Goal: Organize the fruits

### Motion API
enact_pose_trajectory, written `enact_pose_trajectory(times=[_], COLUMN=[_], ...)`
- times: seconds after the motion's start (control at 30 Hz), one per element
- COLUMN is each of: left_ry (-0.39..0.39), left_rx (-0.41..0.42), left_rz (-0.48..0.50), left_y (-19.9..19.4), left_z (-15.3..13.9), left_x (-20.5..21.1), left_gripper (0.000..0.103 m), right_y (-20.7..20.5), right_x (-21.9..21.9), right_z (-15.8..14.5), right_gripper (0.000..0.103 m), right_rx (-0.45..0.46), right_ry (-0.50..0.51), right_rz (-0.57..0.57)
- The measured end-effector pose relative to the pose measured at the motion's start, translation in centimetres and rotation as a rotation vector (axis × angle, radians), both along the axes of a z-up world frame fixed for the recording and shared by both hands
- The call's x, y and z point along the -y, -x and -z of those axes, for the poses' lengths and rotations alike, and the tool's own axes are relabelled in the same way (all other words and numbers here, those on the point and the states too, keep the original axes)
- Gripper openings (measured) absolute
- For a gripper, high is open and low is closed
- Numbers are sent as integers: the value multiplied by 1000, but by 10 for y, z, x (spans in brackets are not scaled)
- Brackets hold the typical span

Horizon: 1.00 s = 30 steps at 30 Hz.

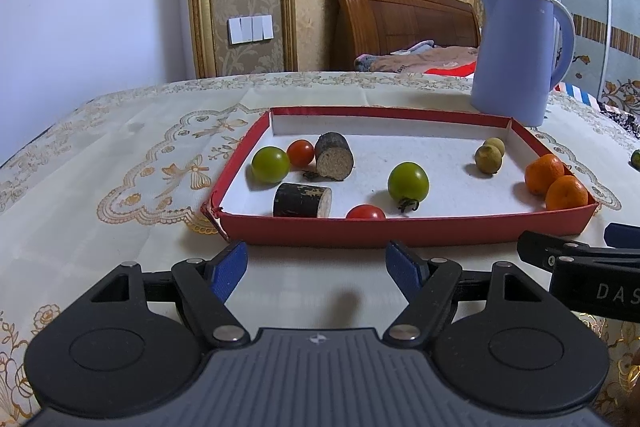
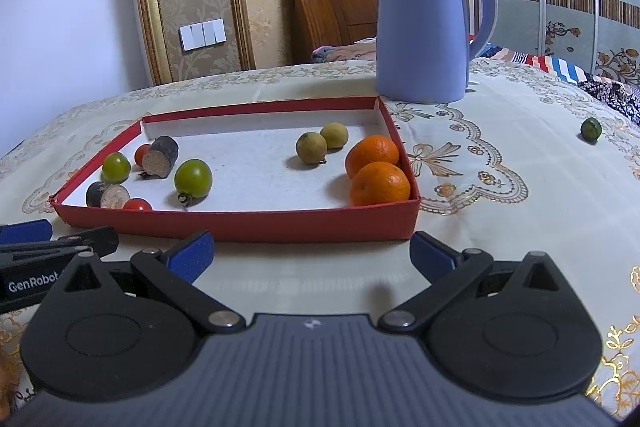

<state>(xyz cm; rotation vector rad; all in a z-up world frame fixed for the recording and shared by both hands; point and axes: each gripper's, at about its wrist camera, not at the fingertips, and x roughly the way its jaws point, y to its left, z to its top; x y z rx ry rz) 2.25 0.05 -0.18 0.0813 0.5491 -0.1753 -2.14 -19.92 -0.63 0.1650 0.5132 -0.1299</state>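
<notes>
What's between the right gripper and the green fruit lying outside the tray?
Nothing visible. The green fruit sits alone on the tablecloth, right of the tray and apart from the kettle. The right gripper, jaws open and empty, has bare cloth between it and the fruit.

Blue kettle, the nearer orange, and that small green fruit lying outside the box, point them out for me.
Blue kettle [image 2: 420,39]: right wrist view, middle of its body.
Nearer orange [image 2: 380,183]: right wrist view, centre of its peel.
Small green fruit [image 2: 591,129]: right wrist view, its middle, on the tablecloth.
</notes>
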Motion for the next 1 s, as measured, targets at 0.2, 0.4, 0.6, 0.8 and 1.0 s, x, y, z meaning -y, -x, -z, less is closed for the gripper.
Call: enact_pose_trajectory(times=[0.2,0.4,0.6,0.8,1.0], left_ry=[0,-1,-4,-9,-7], left_rx=[-3,-3,-2,3,-9], left_rz=[-1,-1,-1,5,11], left_y=[0,-1,0,1,2], left_z=[0,1,1,1,3], left_x=[-1,0,0,1,-2], left_gripper=[76,76,76,76,76], right_y=[0,1,0,0,0], right_x=[0,0,0,0,0], right_z=[0,0,0,0,0], right_gripper=[103,103,103,103,103], right_rx=[2,5,1,-2,0], right_ry=[-1,1,-1,-1,-3], right_rz=[0,1,1,0,2])
